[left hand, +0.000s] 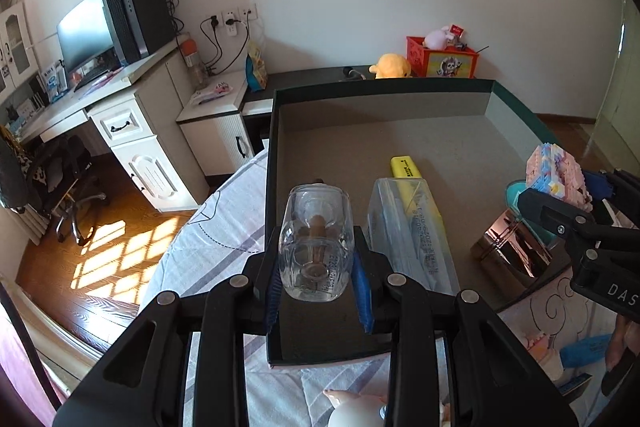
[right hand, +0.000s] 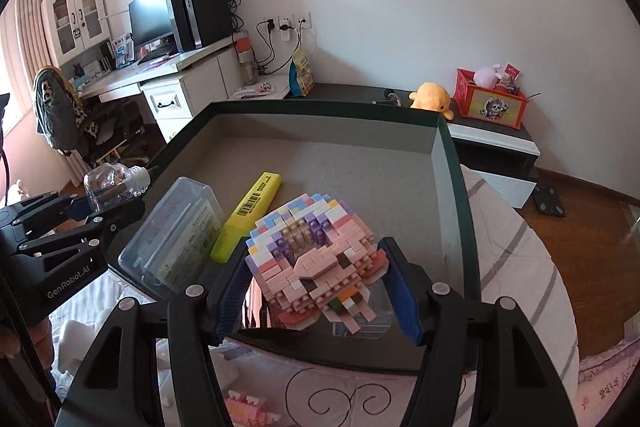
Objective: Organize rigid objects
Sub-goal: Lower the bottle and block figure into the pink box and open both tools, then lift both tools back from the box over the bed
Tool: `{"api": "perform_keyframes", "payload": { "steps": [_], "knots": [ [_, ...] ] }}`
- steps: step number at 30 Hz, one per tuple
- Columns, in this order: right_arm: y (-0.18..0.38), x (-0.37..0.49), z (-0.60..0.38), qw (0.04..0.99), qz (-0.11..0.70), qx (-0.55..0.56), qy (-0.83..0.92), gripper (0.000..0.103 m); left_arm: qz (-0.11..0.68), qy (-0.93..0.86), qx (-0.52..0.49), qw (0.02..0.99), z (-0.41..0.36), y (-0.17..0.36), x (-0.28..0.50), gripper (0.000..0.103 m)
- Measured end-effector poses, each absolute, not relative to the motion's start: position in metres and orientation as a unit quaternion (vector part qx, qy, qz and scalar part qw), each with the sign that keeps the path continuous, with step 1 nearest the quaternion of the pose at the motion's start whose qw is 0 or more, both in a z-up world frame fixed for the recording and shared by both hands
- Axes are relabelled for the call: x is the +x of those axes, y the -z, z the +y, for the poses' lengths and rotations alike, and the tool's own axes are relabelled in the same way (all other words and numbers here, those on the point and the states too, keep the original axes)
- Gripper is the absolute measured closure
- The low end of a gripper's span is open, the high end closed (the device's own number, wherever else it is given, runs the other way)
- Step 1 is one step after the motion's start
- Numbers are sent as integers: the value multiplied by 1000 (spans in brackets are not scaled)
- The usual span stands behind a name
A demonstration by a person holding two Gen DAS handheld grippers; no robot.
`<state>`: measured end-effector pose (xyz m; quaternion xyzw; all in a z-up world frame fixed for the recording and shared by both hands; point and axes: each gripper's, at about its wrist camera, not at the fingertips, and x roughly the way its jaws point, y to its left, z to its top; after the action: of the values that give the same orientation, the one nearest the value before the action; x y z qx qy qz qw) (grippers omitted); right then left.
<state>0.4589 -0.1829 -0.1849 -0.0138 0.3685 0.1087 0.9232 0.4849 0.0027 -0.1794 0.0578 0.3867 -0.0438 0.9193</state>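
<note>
My left gripper (left hand: 318, 267) is shut on a clear glass bottle (left hand: 316, 243) and holds it over the near left part of a dark green cardboard box (left hand: 380, 91). Inside the box lie a clear plastic case (left hand: 412, 231) and a yellow highlighter (left hand: 406, 167). My right gripper (right hand: 316, 283) is shut on a pink block-built figure (right hand: 316, 259) and holds it over the box's near right part (right hand: 452, 187). The right gripper also shows at the right of the left wrist view (left hand: 560, 211). The left gripper with its bottle (right hand: 116, 183) shows at the left of the right wrist view.
The box lies on a bed with a striped cover (left hand: 224, 219). A shiny copper box (left hand: 516, 251) sits under the block figure. Small toys (right hand: 252, 407) lie on the bed near me. A desk (left hand: 120, 99) and low cabinet with a yellow plush (left hand: 390, 67) stand beyond.
</note>
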Motion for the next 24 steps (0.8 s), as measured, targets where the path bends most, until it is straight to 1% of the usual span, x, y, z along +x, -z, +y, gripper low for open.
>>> {"api": "perform_keyframes", "payload": {
  "steps": [3, 5, 6, 7, 8, 9, 10, 11, 12, 13, 15, 18, 21, 24],
  "knots": [
    [188, 468, -183, 920, 375, -1, -113, 38, 392, 45, 48, 918, 4, 180, 491, 72],
    [190, 468, -184, 919, 378, 3, -111, 31, 384, 42, 50, 921, 4, 178, 489, 69],
    [191, 466, -184, 920, 378, 3, -108, 26, 383, 47, 50, 921, 4, 177, 487, 65],
    [190, 465, -184, 920, 375, 6, -110, 26, 381, 54, 48, 922, 4, 175, 485, 61],
    [188, 463, -186, 921, 374, 11, -110, 25, 378, 60, 45, 923, 4, 173, 481, 55],
    [186, 459, -187, 921, 373, 16, -108, 22, 372, 61, 45, 925, 5, 169, 475, 48],
    [184, 457, -189, 922, 371, 18, -109, 22, 362, 59, 47, 929, 5, 165, 469, 44],
    [180, 452, -188, 924, 366, 20, -111, 22, 349, 61, 47, 934, 5, 160, 462, 33],
    [175, 445, -189, 926, 361, 22, -112, 22, 336, 64, 44, 939, 6, 153, 453, 25],
    [172, 439, -191, 927, 357, 22, -111, 21, 324, 67, 38, 943, 8, 146, 445, 22],
    [162, 424, -190, 931, 349, 21, -107, 19, 305, 76, 25, 949, 14, 133, 424, 13],
    [143, 392, -189, 940, 323, 18, -106, 15, 279, 68, 21, 958, 20, 116, 388, 9],
    [122, 352, -185, 951, 290, 17, -108, 14, 249, 54, 5, 967, 27, 100, 347, 3],
    [106, 307, -180, 960, 258, 15, -107, 14, 216, 41, -2, 976, 31, 87, 300, 0]
  ]
}}
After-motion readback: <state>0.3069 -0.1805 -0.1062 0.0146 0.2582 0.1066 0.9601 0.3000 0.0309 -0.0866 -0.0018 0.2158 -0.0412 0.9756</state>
